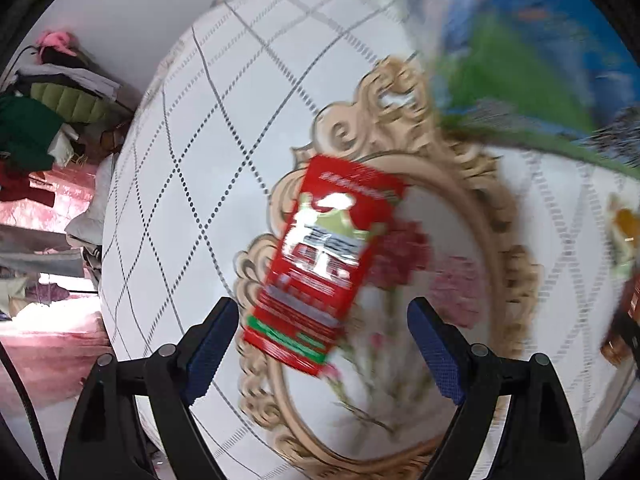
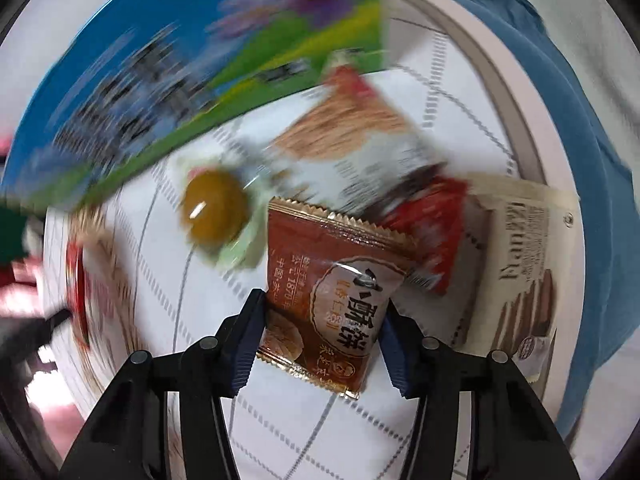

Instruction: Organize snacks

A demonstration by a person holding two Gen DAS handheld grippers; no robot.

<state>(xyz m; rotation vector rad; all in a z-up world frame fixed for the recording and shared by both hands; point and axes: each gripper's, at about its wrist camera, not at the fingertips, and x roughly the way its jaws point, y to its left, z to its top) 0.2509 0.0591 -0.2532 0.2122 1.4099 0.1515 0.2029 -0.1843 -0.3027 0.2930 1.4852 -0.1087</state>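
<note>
Brown packet sits clamped in the right gripper; red packet lies lengthwise between the left gripper's spread jaws.

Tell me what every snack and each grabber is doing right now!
Left gripper: fingers wide open, gripping nothing.
Red packet: lying flat on the tablecloth, between the open fingers.
Right gripper: fingers pressed on the brown packet.
Yellow-green sweet: wrapped, lying untouched.
Beige packet: flat, sealed.

Left claw points down, jaws wide apart; right claw points down, jaws narrowed.
</note>
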